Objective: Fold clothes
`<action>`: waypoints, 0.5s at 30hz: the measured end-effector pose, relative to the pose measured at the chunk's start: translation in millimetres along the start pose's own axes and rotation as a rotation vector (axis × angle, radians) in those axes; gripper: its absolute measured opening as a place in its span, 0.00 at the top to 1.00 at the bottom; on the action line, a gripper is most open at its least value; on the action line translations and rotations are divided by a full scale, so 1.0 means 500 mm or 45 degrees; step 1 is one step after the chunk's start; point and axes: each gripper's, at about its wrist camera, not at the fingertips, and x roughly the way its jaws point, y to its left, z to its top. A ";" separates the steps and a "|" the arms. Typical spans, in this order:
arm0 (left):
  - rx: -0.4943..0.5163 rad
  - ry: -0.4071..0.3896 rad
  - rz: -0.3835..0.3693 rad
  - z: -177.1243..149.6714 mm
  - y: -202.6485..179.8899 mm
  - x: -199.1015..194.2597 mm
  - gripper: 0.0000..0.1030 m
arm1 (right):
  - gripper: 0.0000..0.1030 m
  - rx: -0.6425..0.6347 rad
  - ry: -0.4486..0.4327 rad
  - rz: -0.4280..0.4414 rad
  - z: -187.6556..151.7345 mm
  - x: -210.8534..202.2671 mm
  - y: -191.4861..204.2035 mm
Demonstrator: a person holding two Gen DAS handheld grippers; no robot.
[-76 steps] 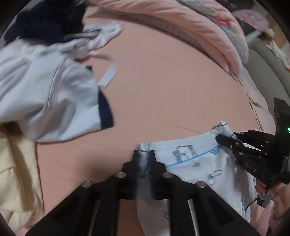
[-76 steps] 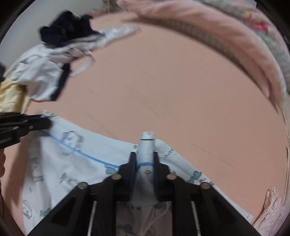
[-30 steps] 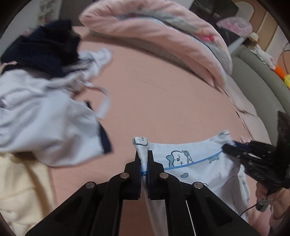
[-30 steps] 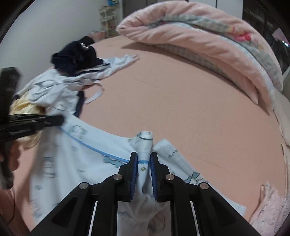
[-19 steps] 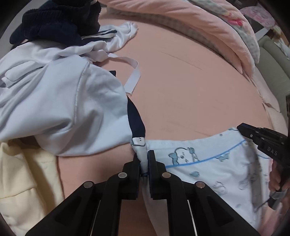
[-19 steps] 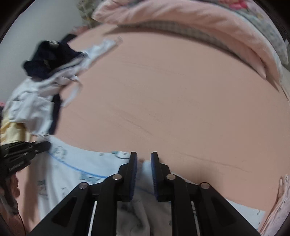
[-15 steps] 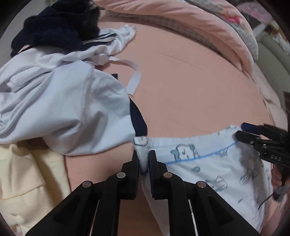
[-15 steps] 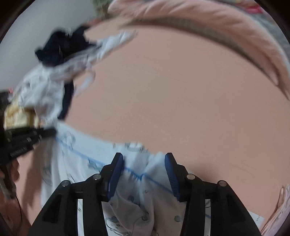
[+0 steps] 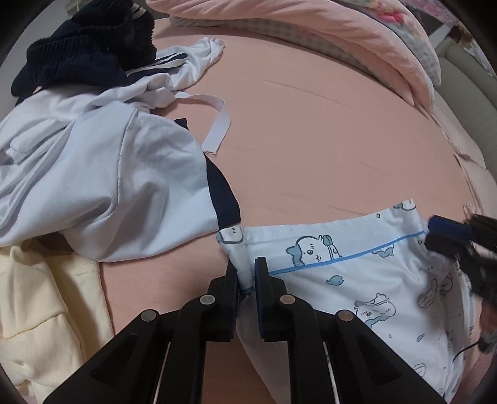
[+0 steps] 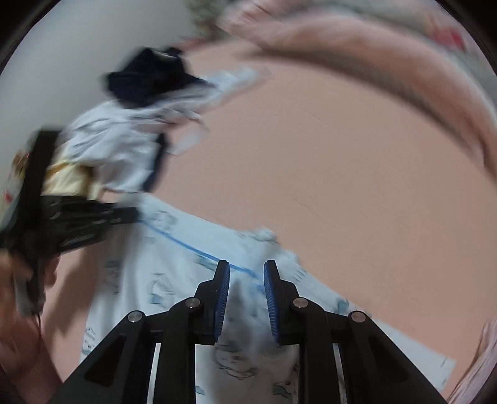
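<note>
A light blue garment [image 9: 357,273] with cartoon prints and a blue piping line lies on the pink bed sheet [image 9: 310,140]. My left gripper [image 9: 247,267] is shut on the garment's left corner. My right gripper [image 10: 247,272] is open, its blue pads apart over the garment's [image 10: 174,279] right edge, holding nothing. It shows in the left wrist view [image 9: 447,236] at the far right, at the garment's other corner. The right wrist view is blurred.
A heap of clothes lies at the left: a white top with navy trim [image 9: 108,180], a dark navy garment [image 9: 84,56], a cream one [image 9: 40,310]. A rolled pink duvet [image 9: 326,28] runs along the back. The left gripper [image 10: 77,220] shows in the right wrist view.
My right gripper has opened and let go of the garment's corner, and it is moving. The left gripper keeps its hold and has lowered the garment onto the sheet.
</note>
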 end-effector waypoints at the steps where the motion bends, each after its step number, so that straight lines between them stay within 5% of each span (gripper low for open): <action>1: 0.007 0.000 0.004 0.000 0.000 0.002 0.92 | 0.79 0.037 0.039 -0.060 0.001 0.017 -0.017; 4: 0.013 0.002 0.003 0.000 0.004 0.006 0.92 | 0.62 0.214 -0.003 0.014 -0.021 0.008 -0.081; 7: -0.008 0.009 -0.019 0.001 0.018 0.008 0.92 | 0.59 0.223 -0.098 -0.047 -0.032 -0.029 -0.103; 10: -0.029 0.014 -0.036 0.002 0.030 0.012 0.92 | 0.58 0.216 -0.080 -0.108 -0.038 -0.042 -0.135; 15: -0.017 0.019 -0.018 0.002 0.036 0.020 0.92 | 0.49 0.072 0.111 -0.226 -0.058 0.012 -0.160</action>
